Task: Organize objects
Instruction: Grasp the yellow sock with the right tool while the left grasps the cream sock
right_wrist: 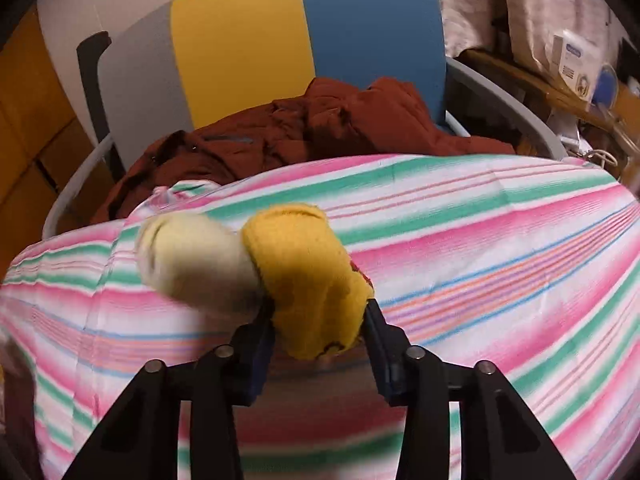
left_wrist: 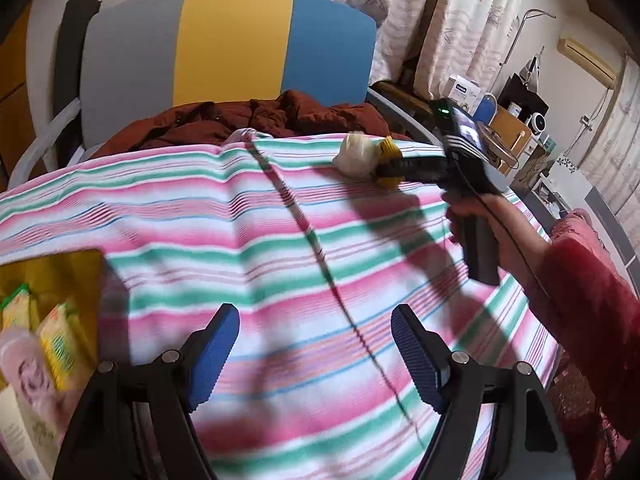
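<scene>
My right gripper [right_wrist: 318, 314] is shut on a rolled yellow sock [right_wrist: 304, 276], with a cream sock [right_wrist: 188, 256] joined to it on the left. It holds them just above the striped blanket [right_wrist: 500, 260]. In the left wrist view the right gripper [left_wrist: 394, 168] holds the sock bundle [left_wrist: 366, 156] at the blanket's far side. My left gripper [left_wrist: 316, 344] is open and empty, low over the striped blanket [left_wrist: 240, 240] near its front.
A yellow box [left_wrist: 52, 280] at the lower left holds yellow packets [left_wrist: 56, 340] and a pink bottle [left_wrist: 28, 372]. A dark red jacket [left_wrist: 248, 120] lies against a grey, yellow and blue headboard [left_wrist: 232, 44]. Shelves with clutter [left_wrist: 512, 120] stand at the right.
</scene>
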### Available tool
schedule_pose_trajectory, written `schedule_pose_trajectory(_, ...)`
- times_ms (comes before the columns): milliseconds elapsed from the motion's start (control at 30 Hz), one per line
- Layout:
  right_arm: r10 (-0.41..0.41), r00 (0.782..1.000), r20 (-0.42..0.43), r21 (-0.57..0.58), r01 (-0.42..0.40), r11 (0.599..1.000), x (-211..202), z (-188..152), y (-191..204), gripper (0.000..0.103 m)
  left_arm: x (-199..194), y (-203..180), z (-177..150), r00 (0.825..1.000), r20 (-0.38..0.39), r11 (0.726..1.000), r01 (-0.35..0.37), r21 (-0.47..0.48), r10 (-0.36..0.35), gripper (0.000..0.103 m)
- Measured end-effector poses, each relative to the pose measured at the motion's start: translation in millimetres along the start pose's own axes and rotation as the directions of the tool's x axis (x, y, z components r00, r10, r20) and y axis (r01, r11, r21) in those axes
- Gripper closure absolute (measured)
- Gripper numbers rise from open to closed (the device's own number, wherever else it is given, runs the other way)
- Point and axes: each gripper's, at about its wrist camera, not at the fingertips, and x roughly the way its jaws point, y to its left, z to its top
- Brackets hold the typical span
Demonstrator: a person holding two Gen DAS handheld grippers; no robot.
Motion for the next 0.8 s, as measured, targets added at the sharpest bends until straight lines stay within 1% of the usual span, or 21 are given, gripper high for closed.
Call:
schedule_pose_trajectory(100,0.013,1.000,-0.013,0.024,-0.012,1.000,-16.6,-10.7,-8.0,0.061,19.4,-7.3,18.7,1.000,-0.013,1.000,0.025,0.007,-0.025,0.023)
schedule_pose_trajectory(167,-0.011,1.000,-0.017,0.010,0.011,1.000,-25.2,-16.8,-12.4,0.061,31.3,-14.7,29.4,0.999,-0.019,0.999,0.030,0.028,-0.030,0.023)
schedule_pose_trajectory(200,-0.035,0.999,-0.018,-0.002,0.035,0.999,-31.5,-22.2,-15.3,0.061,39.2,-19.6,35.8,0.999,-0.021,0.998,0.036,0.044,-0.035,0.023)
schedule_pose_trajectory(267,-0.062,0.998,-0.015,-0.011,0.062,0.998,-38.7,-29.1,-21.6,0.061,53.6,-28.1,46.9,0.999,-0.025,0.997,0.026,0.070,-0.025,0.023)
schedule_pose_trajectory(400,-0.083,0.997,0.001,0.004,0.083,0.997,-49.9,-44.9,-36.6,0.061,90.9,-48.0,73.9,0.999,-0.040,0.993,0.016,0.121,-0.012,0.023)
schedule_pose_trajectory(467,-0.071,0.997,0.008,0.047,0.070,0.996,-48.4,-52.3,-45.9,0.061,108.4,-59.0,85.9,0.999,-0.038,0.985,-0.012,0.171,0.018,0.023)
schedule_pose_trajectory(533,-0.050,0.999,-0.016,0.108,0.051,0.993,-43.2,-55.7,-55.2,0.061,126.2,-71.8,95.1,0.998,-0.036,0.969,-0.041,0.242,0.051,0.023)
schedule_pose_trajectory(567,-0.037,0.999,-0.014,0.126,0.038,0.991,-43.8,-55.5,-57.4,0.061,134.5,-76.0,99.8,0.997,-0.034,0.962,-0.057,0.267,0.069,0.023)
schedule_pose_trajectory(600,-0.026,1.000,-0.010,0.140,0.027,0.990,-44.8,-54.1,-60.7,0.061,141.5,-79.2,104.0,0.997,-0.031,0.958,-0.063,0.279,0.075,0.023)
schedule_pose_trajectory(700,-0.027,1.000,-0.010,0.130,0.028,0.991,-43.6,-52.8,-61.9,0.061,163.0,-83.3,115.7,0.994,-0.045,0.954,-0.080,0.290,0.097,0.023)
schedule_pose_trajectory(767,-0.014,1.000,-0.013,0.133,0.015,0.991,-41.2,-53.5,-64.3,0.060,176.5,-85.3,121.5,0.991,-0.051,0.948,-0.102,0.303,0.123,0.023)
schedule_pose_trajectory(800,-0.008,1.000,-0.013,0.138,0.010,0.990,-41.3,-53.2,-65.4,0.060,182.9,-85.7,122.9,0.990,-0.058,0.946,-0.102,0.309,0.126,0.023)
